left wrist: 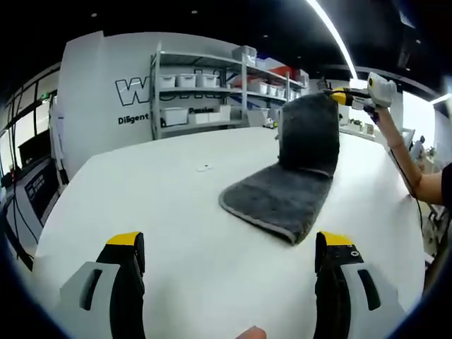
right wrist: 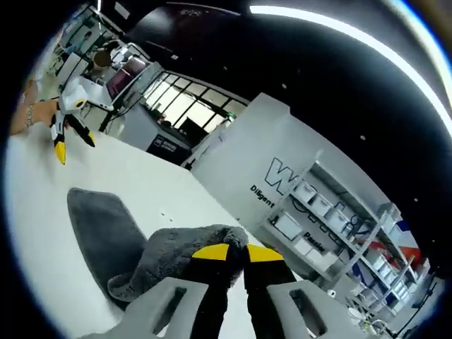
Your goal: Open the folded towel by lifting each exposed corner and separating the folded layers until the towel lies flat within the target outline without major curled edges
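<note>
Towel (left wrist: 286, 201) is my landmark: a dark grey, plush cloth on the white table (left wrist: 155, 205), with its near part lying flat and its far part lifted upright off the surface. My right gripper (left wrist: 344, 97) holds that raised edge from above, at the towel's top far corner, and my forearm reaches in from the towel's right side. In the right gripper view the same tool (right wrist: 236, 252) has its yellow-tipped jaws pressed together on a bunched fold of the grey pile, with the rest of the towel (right wrist: 106, 233) trailing down from the jaws onto the table.

My left gripper (left wrist: 229, 251) hangs over bare tabletop on the near side of the towel, apart from it, its two yellow-tipped jaws standing wide with nothing between them. In the right gripper view it (right wrist: 67, 138) sits well beyond the towel's flat end, close over the table edge.

Behind the towel stands a white wall (left wrist: 106, 99) with dark lettering, and beside it metal shelving (left wrist: 205, 92) loaded with white bins.
</note>
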The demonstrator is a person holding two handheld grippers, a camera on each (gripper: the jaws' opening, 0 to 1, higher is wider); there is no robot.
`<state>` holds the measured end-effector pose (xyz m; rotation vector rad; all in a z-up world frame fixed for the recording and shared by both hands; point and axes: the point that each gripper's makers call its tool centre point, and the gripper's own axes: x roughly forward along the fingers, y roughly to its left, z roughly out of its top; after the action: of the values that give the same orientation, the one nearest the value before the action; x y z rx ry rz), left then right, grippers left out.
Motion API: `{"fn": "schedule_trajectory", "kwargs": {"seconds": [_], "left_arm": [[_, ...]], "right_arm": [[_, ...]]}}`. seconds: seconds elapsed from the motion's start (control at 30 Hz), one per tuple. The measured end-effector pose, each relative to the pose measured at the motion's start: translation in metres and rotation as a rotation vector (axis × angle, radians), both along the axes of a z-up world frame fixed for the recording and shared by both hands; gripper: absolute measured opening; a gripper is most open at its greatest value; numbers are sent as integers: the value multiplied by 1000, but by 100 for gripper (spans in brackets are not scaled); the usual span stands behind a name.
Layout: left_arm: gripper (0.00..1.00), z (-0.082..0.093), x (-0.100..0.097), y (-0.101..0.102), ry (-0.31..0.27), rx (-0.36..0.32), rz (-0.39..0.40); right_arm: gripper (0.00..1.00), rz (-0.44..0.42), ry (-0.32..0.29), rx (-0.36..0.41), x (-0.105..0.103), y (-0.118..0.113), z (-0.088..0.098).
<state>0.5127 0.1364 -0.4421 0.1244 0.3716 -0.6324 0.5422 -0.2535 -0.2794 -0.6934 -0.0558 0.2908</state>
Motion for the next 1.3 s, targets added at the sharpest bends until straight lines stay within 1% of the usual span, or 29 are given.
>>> {"fn": "schedule_trajectory", "kwargs": {"seconds": [0.03, 0.1, 0.13, 0.17, 0.27, 0.37, 0.43, 0.5, 0.57, 0.63, 0.7, 0.73, 0.8, 0.83, 0.87, 0.93, 1.0, 1.03, 1.07, 1.13, 1.23, 1.3], "left_arm": [[99, 0, 0, 0, 1, 1, 0], [99, -1, 0, 0, 2, 2, 0], [99, -1, 0, 0, 3, 2, 0], [99, -2, 0, 0, 6, 3, 1], [99, -4, 0, 0, 9, 8, 2], [99, -4, -1, 0, 9, 9, 3], [99, -4, -1, 1, 9, 11, 5], [99, -5, -1, 1, 10, 13, 5], [99, -6, -1, 0, 13, 15, 6], [99, -7, -2, 0, 16, 18, 5], [99, -8, -2, 0, 18, 21, 5], [99, -9, -2, 0, 19, 21, 5], [99, -9, -2, 0, 22, 22, 6], [99, -10, -2, 0, 23, 22, 7], [99, -9, -2, 1, 23, 23, 7], [99, -9, -1, 1, 21, 20, 7], [99, -8, -1, 1, 21, 19, 6], [99, -8, -1, 1, 20, 19, 6], [99, -7, -2, 2, 18, 17, 6], [99, -5, -2, 2, 15, 14, 5], [99, -4, -2, 2, 13, 10, 3], [99, -4, -2, 2, 13, 12, 2]], "right_arm": [[3, -11, 2, 4, 0, -5, -2], [3, -39, 19, 19, 2, -22, -9], [3, -43, 22, 22, 2, -24, -11], [3, -62, 32, 39, 2, -35, -17], [3, -111, 54, 43, 4, -58, -31], [3, -157, 110, 53, 5, -83, -56], [3, -182, 165, 69, 6, -98, -75], [3, -199, 211, 101, 8, -113, -94], [3, -212, 258, 116, 9, -123, -113], [3, -227, 299, 134, 12, -138, -131], [3, -252, 322, 144, 13, -151, -147], [3, -260, 364, 146, 10, -155, -159], [4, -266, 423, 182, 7, -159, -175], [4, -269, 449, 193, 6, -162, -182], [4, -275, 455, 192, 7, -166, -186], [4, -290, 507, 197, 3, -170, -198], [3, -290, 513, 202, 1, -168, -201], [3, -290, 533, 180, -2, -166, -203], [3, -295, 533, 168, -3, -166, -203], [3, -296, 553, 140, -9, -163, -203], [3, -295, 569, 111, -16, -162, -203], [3, -291, 577, 107, -20, -162, -203]]}}
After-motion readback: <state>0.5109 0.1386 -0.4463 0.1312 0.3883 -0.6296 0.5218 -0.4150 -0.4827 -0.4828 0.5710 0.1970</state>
